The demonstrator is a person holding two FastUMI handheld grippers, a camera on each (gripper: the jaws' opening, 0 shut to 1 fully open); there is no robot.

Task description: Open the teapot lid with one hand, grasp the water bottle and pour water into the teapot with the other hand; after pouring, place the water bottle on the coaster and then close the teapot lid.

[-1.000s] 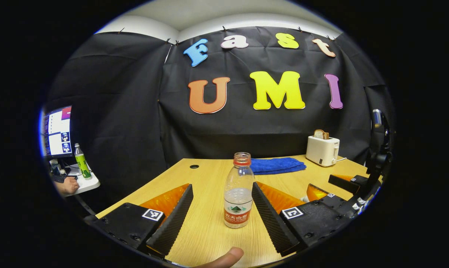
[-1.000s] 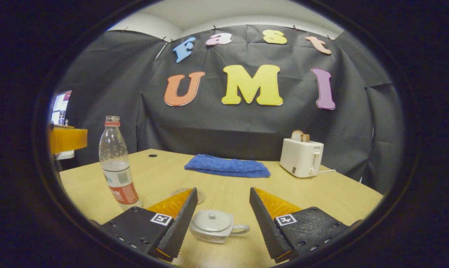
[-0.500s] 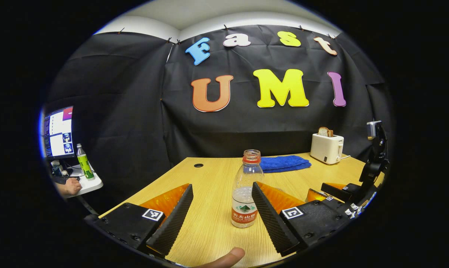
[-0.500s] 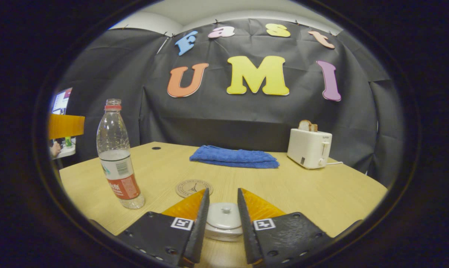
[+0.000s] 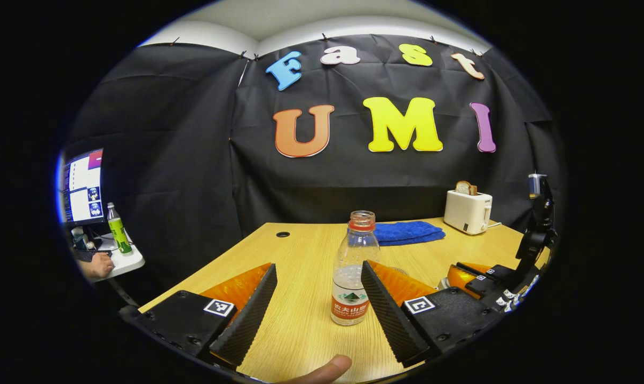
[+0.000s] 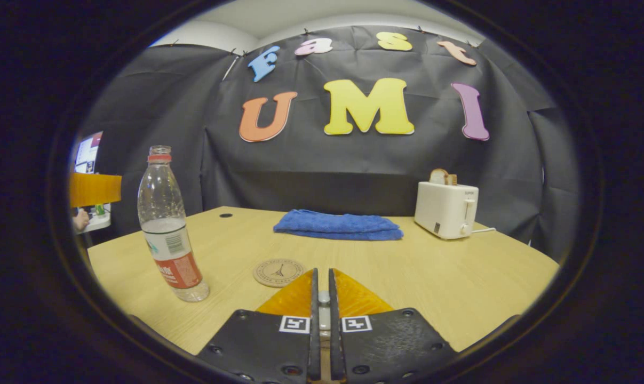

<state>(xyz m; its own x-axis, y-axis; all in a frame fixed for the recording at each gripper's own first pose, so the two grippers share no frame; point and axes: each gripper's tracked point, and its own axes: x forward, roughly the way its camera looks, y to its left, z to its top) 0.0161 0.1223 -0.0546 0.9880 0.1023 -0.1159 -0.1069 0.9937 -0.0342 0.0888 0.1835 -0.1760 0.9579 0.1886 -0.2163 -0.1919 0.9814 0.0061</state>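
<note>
A clear water bottle (image 5: pixel 354 272) with a red neck ring and red label stands upright on the wooden table (image 5: pixel 300 325). My left gripper (image 5: pixel 318 265) is open around it, and the bottle sits close to the right finger. In the right gripper view the same bottle (image 6: pixel 167 234) stands at the left. My right gripper (image 6: pixel 322 272) is shut on the teapot lid's knob (image 6: pixel 324 297), a white sliver between the fingers; the teapot body is hidden beneath them. A round coaster (image 6: pixel 278 272) lies just beyond the fingertips. The right gripper (image 5: pixel 468 269) also shows low at the right of the left gripper view.
A folded blue towel (image 6: pixel 338 224) and a white toaster (image 6: pixel 446 209) holding bread stand at the table's back. A thumb (image 5: pixel 322 370) shows at the bottom edge. Off the table to the left, a side desk carries a monitor, a green bottle (image 5: pixel 117 229) and a person's hand (image 5: pixel 95 265).
My right gripper dropped onto the teapot and its fingers went from wide apart to shut on the lid knob. The left gripper stayed open, with the bottle now nearer its right finger.
</note>
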